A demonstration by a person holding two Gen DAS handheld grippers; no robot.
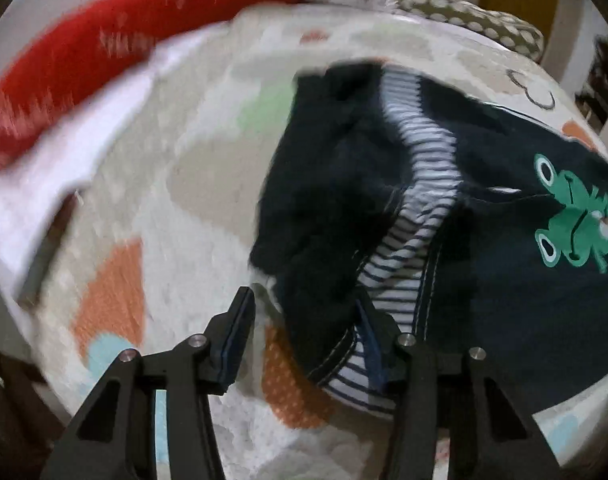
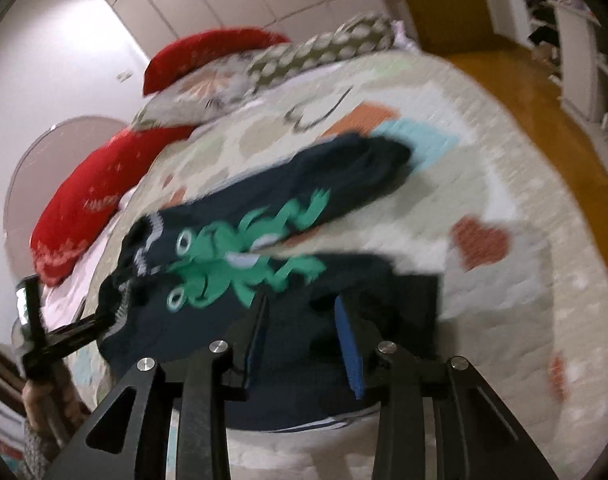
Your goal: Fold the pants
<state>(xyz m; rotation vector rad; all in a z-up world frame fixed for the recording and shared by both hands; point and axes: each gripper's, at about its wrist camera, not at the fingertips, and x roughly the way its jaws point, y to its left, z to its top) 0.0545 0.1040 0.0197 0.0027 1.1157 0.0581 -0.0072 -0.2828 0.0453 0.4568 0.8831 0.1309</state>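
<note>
Through the left wrist camera we see the left gripper (image 1: 304,320) with jaws released astride the striped waistband (image 1: 420,184) of the dark pants (image 1: 484,280) on the bed (image 1: 183,184); closing here may catch one layer only. Through the right wrist camera the right gripper (image 2: 299,324) hangs unclenched above a pant leg; we risk pinching the quilt too.

blur: red pillow (image 1: 75,68) smeared | cut off: pants (image 1: 504,280) by right edge
</note>
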